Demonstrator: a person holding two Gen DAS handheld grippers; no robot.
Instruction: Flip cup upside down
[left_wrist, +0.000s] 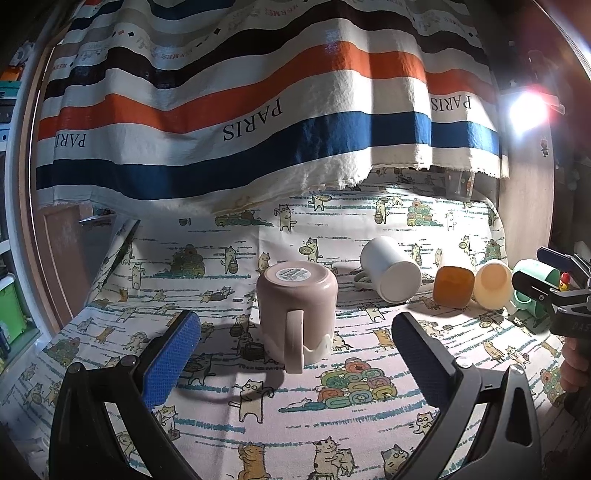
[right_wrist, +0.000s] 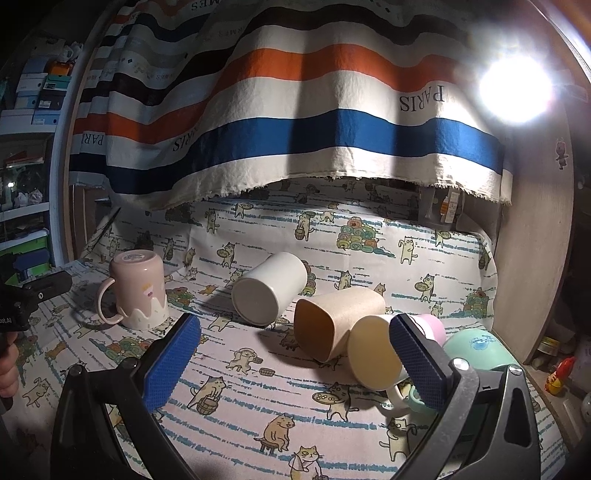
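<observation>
Pink and glazed, the mug (left_wrist: 296, 309) stood upside down on the cat-print cloth (left_wrist: 332, 424), its stickered base on top and its handle turned toward the left wrist camera. It sat just ahead of the left gripper (left_wrist: 295, 354) and centred between the two blue-padded fingers (left_wrist: 171, 363), which were spread wide and touched nothing.

From the right wrist view, the same pink mug (right_wrist: 138, 291) stood far off to the left, well apart from the right gripper (right_wrist: 295, 363), whose jaws were likewise released and empty. To the right of the mug lay a white cup (right_wrist: 267, 293) on its side, base toward the camera. Next came a tan square-mouthed cup (right_wrist: 338, 326) and a cream cup (right_wrist: 375, 356), both tipped over with mouths toward the camera, the cream one partly behind the right-hand finger (right_wrist: 417, 363). Farthest right lay a mint-green cup (right_wrist: 478, 349). A striped cloth (right_wrist: 295, 122) printed "PARIS" hung behind.
</observation>
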